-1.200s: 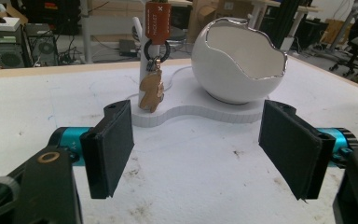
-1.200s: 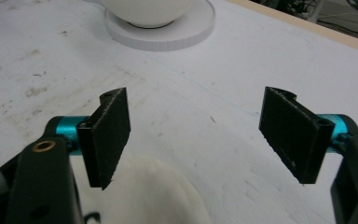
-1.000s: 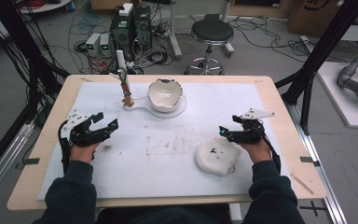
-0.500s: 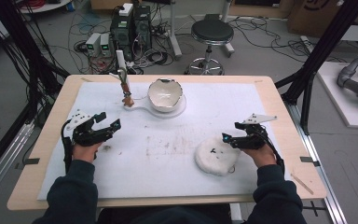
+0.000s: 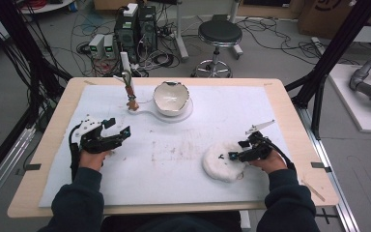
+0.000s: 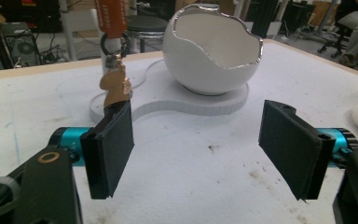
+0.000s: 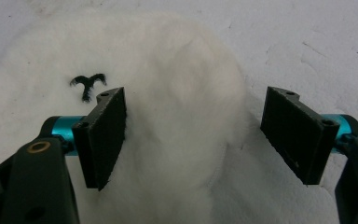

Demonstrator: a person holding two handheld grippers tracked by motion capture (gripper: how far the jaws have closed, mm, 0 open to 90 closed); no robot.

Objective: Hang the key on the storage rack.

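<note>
A white fluffy plush (image 5: 221,161) with a small black mark (image 7: 87,83) lies on the table's right front. My right gripper (image 5: 238,151) is open and down over the plush's right part; its jaws straddle the fur (image 7: 186,121), apart from it on the right side. My left gripper (image 5: 118,129) is open above the bare mat at the left, nothing between its jaws (image 6: 196,149). Ahead of it stands a white broken-egg-shaped bowl (image 6: 213,49) on a flat white base (image 6: 168,100), with a small brown figure (image 6: 115,86) hanging from an orange strap.
A white mat (image 5: 183,145) covers the wooden table (image 5: 290,104). The egg bowl (image 5: 171,98) and brown figure (image 5: 132,103) sit at the back centre. Beyond the table are a stool (image 5: 219,34), electronics boxes (image 5: 136,24) and cables on the floor.
My right gripper has moved left and down onto the plush's right side. My left gripper has stayed about where it was.
</note>
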